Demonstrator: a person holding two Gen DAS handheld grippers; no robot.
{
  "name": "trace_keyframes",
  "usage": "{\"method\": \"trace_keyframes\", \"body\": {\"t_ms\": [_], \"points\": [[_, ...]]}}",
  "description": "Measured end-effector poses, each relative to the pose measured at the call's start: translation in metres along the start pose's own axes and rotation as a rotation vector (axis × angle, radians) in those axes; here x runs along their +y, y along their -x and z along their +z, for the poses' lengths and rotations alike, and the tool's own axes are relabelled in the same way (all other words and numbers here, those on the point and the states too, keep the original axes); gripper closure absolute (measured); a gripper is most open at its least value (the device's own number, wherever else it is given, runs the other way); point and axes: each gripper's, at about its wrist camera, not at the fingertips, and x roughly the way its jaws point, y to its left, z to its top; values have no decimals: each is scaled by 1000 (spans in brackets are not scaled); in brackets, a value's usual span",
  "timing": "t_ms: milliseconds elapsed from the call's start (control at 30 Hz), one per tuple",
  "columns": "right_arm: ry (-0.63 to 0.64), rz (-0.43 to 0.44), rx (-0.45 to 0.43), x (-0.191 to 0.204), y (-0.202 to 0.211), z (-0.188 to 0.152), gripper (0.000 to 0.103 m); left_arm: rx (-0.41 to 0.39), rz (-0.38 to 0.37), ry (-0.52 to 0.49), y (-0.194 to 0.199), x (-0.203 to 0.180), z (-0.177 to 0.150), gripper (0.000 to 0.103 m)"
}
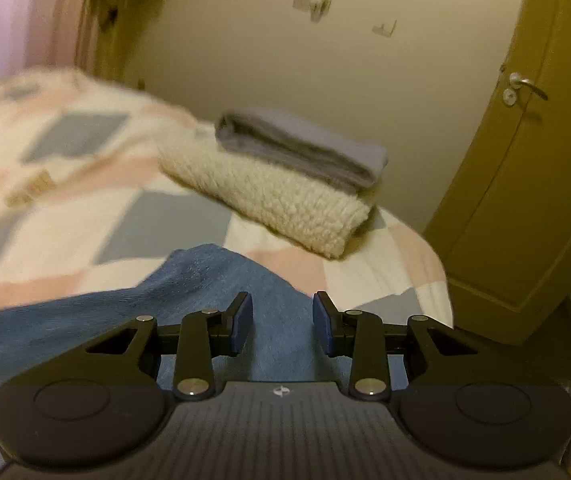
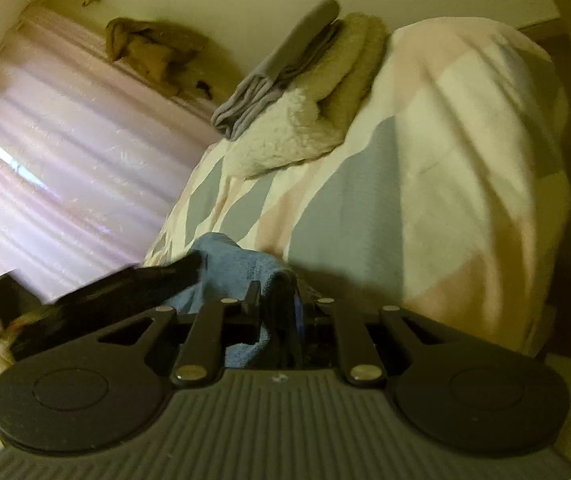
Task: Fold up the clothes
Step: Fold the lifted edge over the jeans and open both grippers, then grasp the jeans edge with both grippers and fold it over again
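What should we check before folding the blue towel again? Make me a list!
1. right gripper pinching the blue towel: ok, its jaws are shut on the cloth.
2. left gripper holding the towel: not ok, jaws open above it.
3. Towel lying flat: not ok, it is bunched up at the right gripper.
4. Room on the bed cover ahead: ok.
5. Folded stack, grey cloth on fluffy cream blanket, out of the way: ok.
6. Towel's far corners lined up: cannot tell.
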Motion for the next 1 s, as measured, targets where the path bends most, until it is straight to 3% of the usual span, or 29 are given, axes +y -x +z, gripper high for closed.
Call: {"method": "trace_keyframes", "body": {"t_ms": [167,233,300,333,367,400,467,567,633,733,800,833,867,933,1000], "points": [[66,-53,8,13,-1,0,92,5,54,-85,-39,-2,8,74],[73,-67,19,18,-5,3,92,17,84,-81,-51,7,17,82],[74,-80,29,21,-4,7,88,16,153,-58,-52,26,23,80],[76,-96,26,24,-1,9,83,3,195,-43,-41,37,25,81],[99,-146,-4,29,5,9,55,-22,217,-31,-23,47,25,81],[153,-210,-47,36,14,7,36,-53,230,-20,-1,55,23,81],[281,-289,-139,55,29,1,40,-114,255,2,44,72,19,80],[544,-310,-270,94,49,-22,57,-172,264,-19,103,75,-8,81],[710,-247,-269,116,50,-44,62,-178,241,-64,122,68,-33,81],[871,-246,-139,123,24,-72,78,-136,175,-107,118,60,-65,79],[891,-320,-40,105,3,-79,80,-100,196,-94,94,70,-72,81],[865,-315,-28,94,2,-78,80,-87,212,-75,83,80,-73,83],[822,-296,-25,88,5,-74,80,-78,226,-48,74,94,-72,95],[765,-258,-28,88,16,-65,80,-66,200,22,71,116,-64,94],[705,-237,-30,90,26,-59,68,-104,179,22,88,121,-57,94]]}}
